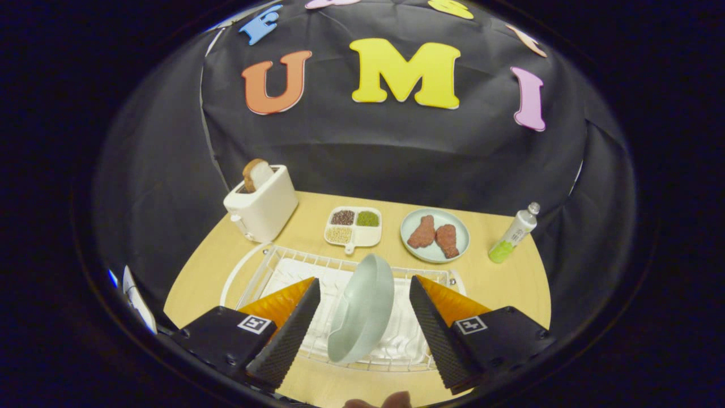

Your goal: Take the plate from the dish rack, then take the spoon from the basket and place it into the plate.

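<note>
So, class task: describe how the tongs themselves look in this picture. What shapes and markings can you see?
The tongs have two wedge-shaped fingers with finely textured inner faces. Each sits on a boxy black block bearing a small square black-and-white marker.

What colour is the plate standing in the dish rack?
Pale green-grey, seen in the gripper view: the plate stands on edge in the dish rack, between the open gripper fingers.

A staged kitchen booth: a light wooden table (504,283) carries a white toaster with bread (261,204), a white wire dish rack (340,294) and a divided white seasoning dish (353,226), against black cloth.
</note>
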Action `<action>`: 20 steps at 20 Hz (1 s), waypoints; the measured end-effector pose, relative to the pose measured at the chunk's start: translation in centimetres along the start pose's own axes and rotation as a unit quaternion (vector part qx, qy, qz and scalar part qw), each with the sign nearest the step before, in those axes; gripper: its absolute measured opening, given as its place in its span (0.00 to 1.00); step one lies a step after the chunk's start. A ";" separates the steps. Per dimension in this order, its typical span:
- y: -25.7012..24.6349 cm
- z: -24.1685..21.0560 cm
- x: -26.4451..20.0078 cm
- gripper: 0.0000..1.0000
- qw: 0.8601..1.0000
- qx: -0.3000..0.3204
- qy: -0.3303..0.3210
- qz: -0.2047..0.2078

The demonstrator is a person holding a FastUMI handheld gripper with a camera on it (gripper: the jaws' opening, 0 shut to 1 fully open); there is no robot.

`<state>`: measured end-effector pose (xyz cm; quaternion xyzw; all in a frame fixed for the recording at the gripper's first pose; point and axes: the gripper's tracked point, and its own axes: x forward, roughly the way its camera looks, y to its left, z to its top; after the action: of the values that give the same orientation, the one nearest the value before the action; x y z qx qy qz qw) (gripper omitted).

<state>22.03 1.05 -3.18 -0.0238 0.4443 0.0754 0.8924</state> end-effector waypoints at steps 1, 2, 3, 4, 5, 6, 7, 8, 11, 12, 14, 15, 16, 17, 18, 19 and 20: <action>-0.3 -0.3 0.8 1.00 1.000 0.006 0.017 -0.002; -0.5 -0.7 1.6 1.00 0.999 0.011 0.035 -0.003; -0.6 -1.1 2.2 1.00 0.999 0.017 0.050 -0.001; -0.5 -1.6 2.8 1.00 0.998 0.024 0.065 0.004; -0.4 -1.8 3.6 1.00 0.997 0.030 0.077 0.008; -0.2 -2.0 4.2 1.00 0.996 0.035 0.086 0.011; -0.2 -2.2 4.7 1.00 0.995 0.038 0.095 0.010; -0.4 -2.4 5.0 1.00 0.994 0.040 0.103 0.003; -0.6 -2.4 5.4 0.91 0.992 0.046 0.115 -0.014; -0.8 -2.6 5.2 0.88 0.992 0.046 0.118 -0.021; -1.0 -2.7 5.1 0.76 0.991 0.048 0.122 -0.038; -1.0 -2.6 5.0 0.71 0.990 0.048 0.121 -0.046; -1.0 -2.4 4.8 0.66 0.990 0.047 0.119 -0.054; -0.9 -2.3 4.6 0.60 0.990 0.048 0.117 -0.063; -0.9 -2.1 4.3 0.55 0.990 0.049 0.112 -0.070; -1.0 -1.9 4.1 0.45 0.990 0.052 0.109 -0.078; -0.9 -1.8 3.8 0.39 0.989 0.054 0.109 -0.086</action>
<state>22.99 0.42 -7.30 -0.0220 0.5385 -0.0289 0.8418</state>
